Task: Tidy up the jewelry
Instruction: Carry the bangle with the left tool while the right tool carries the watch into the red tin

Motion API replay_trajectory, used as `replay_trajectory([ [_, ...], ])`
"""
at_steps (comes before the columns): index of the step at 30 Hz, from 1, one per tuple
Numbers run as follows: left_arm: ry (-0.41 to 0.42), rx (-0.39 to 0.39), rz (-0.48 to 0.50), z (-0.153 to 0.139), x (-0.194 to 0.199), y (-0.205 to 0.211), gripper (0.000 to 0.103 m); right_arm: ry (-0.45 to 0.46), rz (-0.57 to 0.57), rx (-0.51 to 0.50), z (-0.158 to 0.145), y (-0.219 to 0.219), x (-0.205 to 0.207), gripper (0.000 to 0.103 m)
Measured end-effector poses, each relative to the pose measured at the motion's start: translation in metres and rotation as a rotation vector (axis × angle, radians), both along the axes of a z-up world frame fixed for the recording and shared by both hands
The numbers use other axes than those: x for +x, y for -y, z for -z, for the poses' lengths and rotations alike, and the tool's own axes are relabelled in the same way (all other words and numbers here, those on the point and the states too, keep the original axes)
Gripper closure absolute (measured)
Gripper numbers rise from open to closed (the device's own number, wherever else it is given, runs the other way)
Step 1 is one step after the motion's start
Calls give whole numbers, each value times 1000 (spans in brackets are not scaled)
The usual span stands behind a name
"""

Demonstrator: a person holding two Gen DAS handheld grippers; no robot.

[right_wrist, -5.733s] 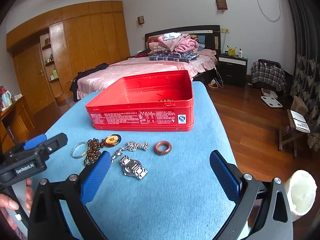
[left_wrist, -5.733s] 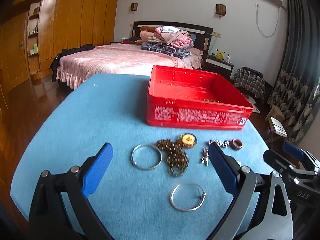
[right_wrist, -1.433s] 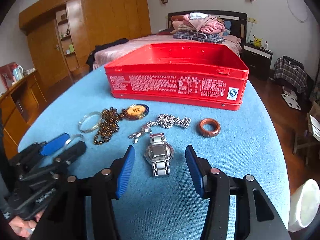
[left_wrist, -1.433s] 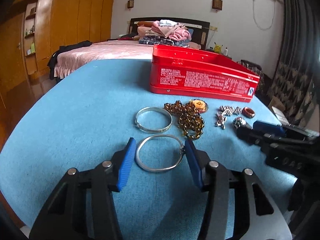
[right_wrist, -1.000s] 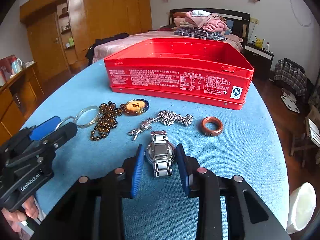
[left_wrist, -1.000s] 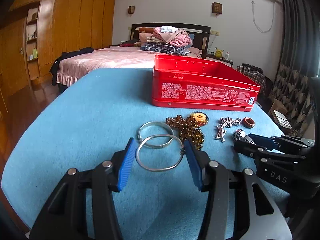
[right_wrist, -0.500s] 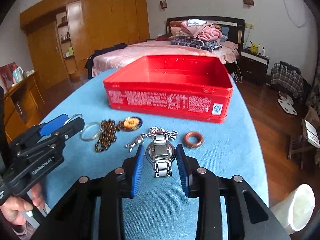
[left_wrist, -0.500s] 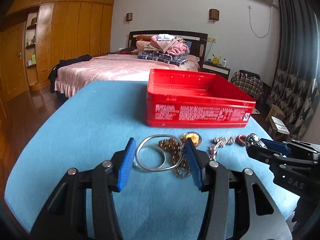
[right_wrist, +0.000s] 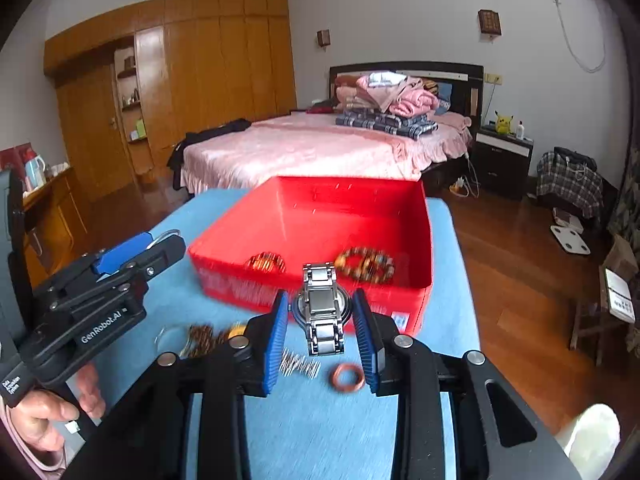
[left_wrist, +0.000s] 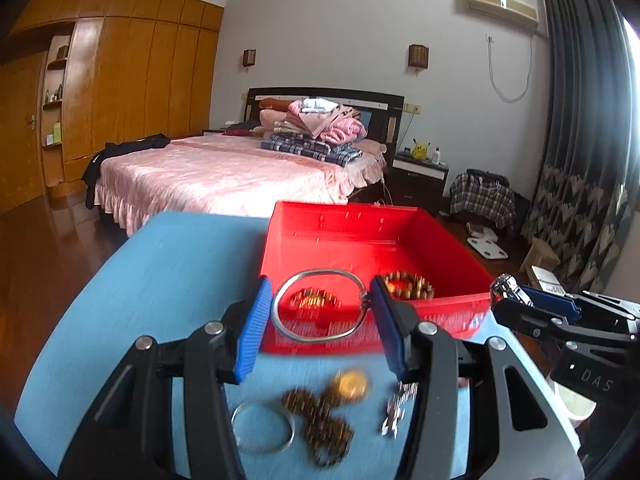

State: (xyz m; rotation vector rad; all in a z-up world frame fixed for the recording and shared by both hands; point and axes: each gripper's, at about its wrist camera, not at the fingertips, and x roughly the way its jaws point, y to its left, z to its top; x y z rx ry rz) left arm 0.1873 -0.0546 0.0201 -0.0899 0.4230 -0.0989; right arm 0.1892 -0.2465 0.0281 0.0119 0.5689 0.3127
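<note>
Our left tongs (left_wrist: 320, 322) are clamped on a silver bangle (left_wrist: 320, 306), the ring pinched edge to edge between the 2 blue pads (left_wrist: 252, 332) and held up in the air in front of the near wall of the red tin box (left_wrist: 452, 308). Our right tongs (right_wrist: 322, 326) grip a steel wristwatch (right_wrist: 322, 308) by the sides of its case, its metal band running upright between the pads, also lifted clear of the desk (right_wrist: 320, 432) and close to the box's near wall. In the right wrist view the open red box (right_wrist: 424, 240) already holds 2 beaded bracelets: an amber one (right_wrist: 266, 262) on the left of its floor and a larger multicoloured one (right_wrist: 366, 264) on the right. Below us on the blue desk lie, somewhat blurred, a second silver bangle (left_wrist: 262, 426), a brown bead necklace (left_wrist: 324, 432) with a round gold pendant (left_wrist: 352, 386), a silver chain (right_wrist: 298, 364) and a reddish-brown ring (right_wrist: 348, 376), all short of the box. In the left wrist view the right tongs show at the right edge with the watch at their tip (left_wrist: 506, 286); in the right wrist view the left tongs show at the left, the bangle's rim just visible past the blue pad.
</note>
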Motion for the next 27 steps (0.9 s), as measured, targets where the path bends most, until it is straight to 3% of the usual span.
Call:
replay_trajectory([
  [13, -11, 6, 38, -6, 84, 17, 54, -31, 25, 16, 10, 4, 90, 71],
  [22, -63, 5, 38, 9, 107, 11, 53, -72, 27, 18, 30, 1, 114, 70],
  [23, -65, 6, 38, 10, 108, 10, 48, -71, 32, 20, 31, 1, 115, 70],
  [25, -61, 9, 35, 10, 107, 10, 41, -60, 34, 24, 29, 1, 114, 58],
  [27, -56, 9, 31, 9, 105, 8, 38, -44, 38, 17, 25, 1, 111, 54],
])
